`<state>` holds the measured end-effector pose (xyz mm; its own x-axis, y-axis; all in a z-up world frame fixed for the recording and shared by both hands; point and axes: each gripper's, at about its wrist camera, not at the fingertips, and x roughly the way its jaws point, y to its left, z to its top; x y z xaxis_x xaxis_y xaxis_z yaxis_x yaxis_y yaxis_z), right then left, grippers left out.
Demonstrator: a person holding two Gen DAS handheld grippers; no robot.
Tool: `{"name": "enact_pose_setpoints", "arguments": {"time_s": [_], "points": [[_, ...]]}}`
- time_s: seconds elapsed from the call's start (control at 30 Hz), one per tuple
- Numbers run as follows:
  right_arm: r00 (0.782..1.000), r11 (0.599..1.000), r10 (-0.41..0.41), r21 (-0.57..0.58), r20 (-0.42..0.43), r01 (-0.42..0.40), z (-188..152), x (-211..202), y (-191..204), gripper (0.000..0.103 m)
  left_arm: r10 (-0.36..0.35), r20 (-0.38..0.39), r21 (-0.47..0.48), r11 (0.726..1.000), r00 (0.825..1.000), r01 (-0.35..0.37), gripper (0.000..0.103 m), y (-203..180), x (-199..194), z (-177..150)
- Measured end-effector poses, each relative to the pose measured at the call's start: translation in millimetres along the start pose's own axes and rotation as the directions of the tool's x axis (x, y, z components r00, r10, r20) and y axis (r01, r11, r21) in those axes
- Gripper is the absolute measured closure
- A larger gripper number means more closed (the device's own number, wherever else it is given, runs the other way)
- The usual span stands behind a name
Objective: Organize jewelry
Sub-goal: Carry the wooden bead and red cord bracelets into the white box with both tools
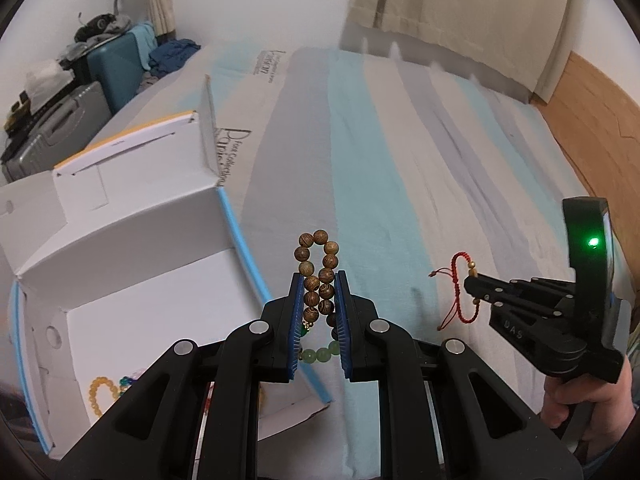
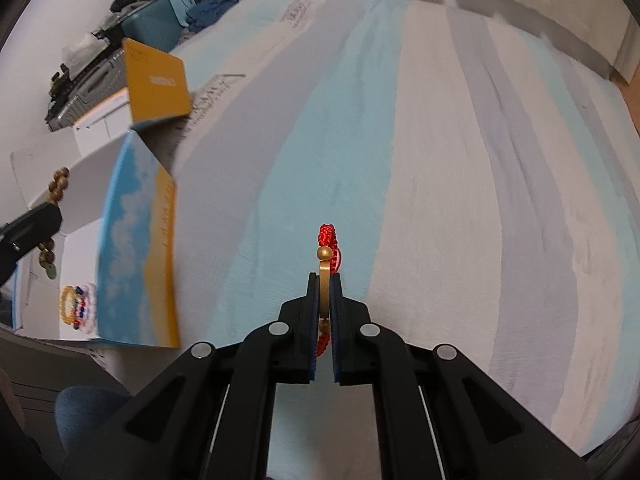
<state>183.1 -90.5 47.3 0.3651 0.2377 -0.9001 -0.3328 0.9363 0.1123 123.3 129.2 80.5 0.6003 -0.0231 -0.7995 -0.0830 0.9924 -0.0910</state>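
My left gripper (image 1: pixel 319 280) is shut on a brown wooden bead bracelet (image 1: pixel 318 272) with green beads at its lower end; it hangs above the bed just right of the open white cardboard box (image 1: pixel 132 276). The box holds a yellow bead bracelet (image 1: pixel 102 394) and other beaded pieces (image 2: pixel 78 308). My right gripper (image 2: pixel 325 278) is shut on a red cord bracelet (image 2: pixel 329 240) with a gold bead and bar. In the left wrist view the right gripper (image 1: pixel 468 280) is at the right, held by a hand, the red cord bracelet (image 1: pixel 460 292) dangling from its tip above the sheet.
A striped blue, grey and white bedsheet (image 1: pixel 400 152) covers the bed. The box's blue-and-orange outer wall (image 2: pixel 140 256) and raised orange lid flap (image 2: pixel 158 82) stand at the left. Suitcases (image 1: pixel 60 128) with clothes are beyond the bed's far left; a wooden floor (image 1: pixel 592 120) lies right.
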Motion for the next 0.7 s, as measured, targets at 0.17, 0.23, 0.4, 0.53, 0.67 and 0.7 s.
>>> {"name": "enact_pose_setpoints", "arguments": {"time_s": [0.17,0.23,0.4,0.53,0.67,0.7], "points": [[0.999,1.000,0.018,-0.020,0.031,-0.018,8.6,-15.3,20.8,0.099,0.021,0.018,-0.033,0.999,1.000,-0.021,0.089,20.6,-17.7,-5.1],[0.999,0.999,0.033,-0.028,0.040,-0.032,12.1,-19.3,32.0,0.099,0.034,0.020,-0.049,0.998,0.999,-0.033,0.089,32.0,-23.5,-8.5],[0.995,0.995,0.059,-0.080,0.076,-0.053,20.9,-33.7,69.2,0.099,0.069,0.018,-0.090,0.994,0.997,-0.067,0.089,61.1,-32.9,-17.7],[0.989,0.987,0.103,-0.135,0.105,-0.089,24.1,-44.8,106.3,0.099,0.099,0.014,-0.127,0.987,0.995,-0.096,0.089,89.8,-41.4,-27.4],[0.983,0.974,0.143,-0.191,0.117,-0.119,27.9,-52.2,144.5,0.099,0.125,0.009,-0.162,0.979,0.992,-0.122,0.089,117.2,-49.4,-37.7],[0.981,0.970,0.153,-0.206,0.120,-0.127,28.2,-54.0,154.4,0.099,0.133,0.006,-0.171,0.977,0.991,-0.130,0.089,124.4,-51.2,-41.0]]}}
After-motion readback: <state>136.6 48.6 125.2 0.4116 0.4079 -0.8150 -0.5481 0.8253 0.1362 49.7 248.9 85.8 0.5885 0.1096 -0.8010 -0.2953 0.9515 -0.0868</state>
